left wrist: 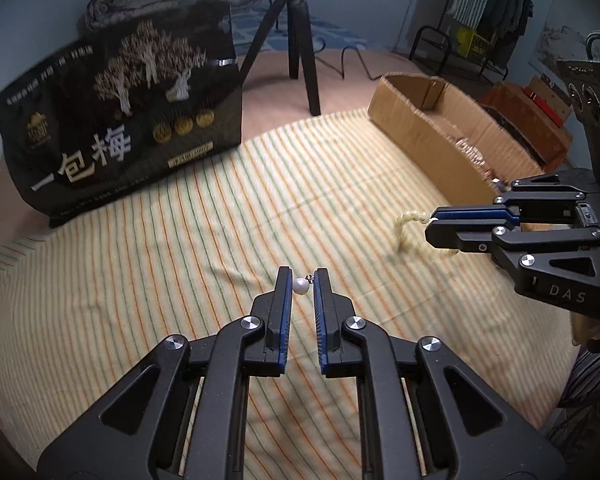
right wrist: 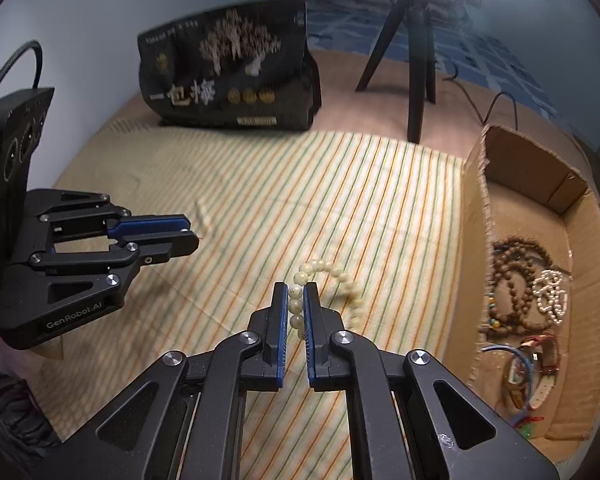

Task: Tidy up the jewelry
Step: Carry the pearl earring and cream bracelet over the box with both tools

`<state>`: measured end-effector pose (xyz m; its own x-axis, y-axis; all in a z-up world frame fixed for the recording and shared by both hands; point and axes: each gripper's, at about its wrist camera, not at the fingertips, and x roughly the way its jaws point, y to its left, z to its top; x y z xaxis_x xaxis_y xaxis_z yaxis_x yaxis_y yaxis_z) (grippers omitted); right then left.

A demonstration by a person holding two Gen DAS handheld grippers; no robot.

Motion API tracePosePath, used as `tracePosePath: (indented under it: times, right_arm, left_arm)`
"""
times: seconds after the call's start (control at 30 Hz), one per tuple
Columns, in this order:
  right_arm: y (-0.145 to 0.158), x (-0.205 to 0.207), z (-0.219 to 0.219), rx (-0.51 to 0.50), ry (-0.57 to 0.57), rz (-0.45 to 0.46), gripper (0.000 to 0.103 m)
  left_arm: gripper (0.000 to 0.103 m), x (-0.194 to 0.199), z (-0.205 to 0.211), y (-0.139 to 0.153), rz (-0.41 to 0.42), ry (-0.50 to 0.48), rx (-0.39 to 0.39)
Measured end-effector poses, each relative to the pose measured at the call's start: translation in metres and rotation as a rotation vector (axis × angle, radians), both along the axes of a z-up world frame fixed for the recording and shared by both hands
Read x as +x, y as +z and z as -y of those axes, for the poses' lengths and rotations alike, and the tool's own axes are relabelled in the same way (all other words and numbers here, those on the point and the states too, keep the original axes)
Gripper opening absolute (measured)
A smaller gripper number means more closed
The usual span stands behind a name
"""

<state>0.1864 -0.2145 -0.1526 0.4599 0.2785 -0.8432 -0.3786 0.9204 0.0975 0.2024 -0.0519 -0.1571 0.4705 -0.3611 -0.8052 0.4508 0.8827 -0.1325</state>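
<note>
My left tongs sit low and near, pointing away from me, the two fingers pinched on a small white pearl at their tips. My right tongs reach in from the right at about the same height, fingers closed narrow on a cream bead bracelet, part of the loop hanging free beyond them.

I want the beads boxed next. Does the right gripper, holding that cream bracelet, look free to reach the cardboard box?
Probably yes. The right gripper is shut on the cream bracelet, and the cardboard box sits open-topped just to its right, only striped cloth between. It must clear the near wall.
</note>
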Motion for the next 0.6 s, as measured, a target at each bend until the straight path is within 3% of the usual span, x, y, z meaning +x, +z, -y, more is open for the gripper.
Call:
tracePosePath:
  times: [0.6]
  right_arm:
    - [0.073, -0.037, 0.045, 0.085, -0.060, 0.123, 0.006]
  left_arm:
    - [0.009, -0.018, 0.020, 0.063, 0.085, 0.011, -0.096]
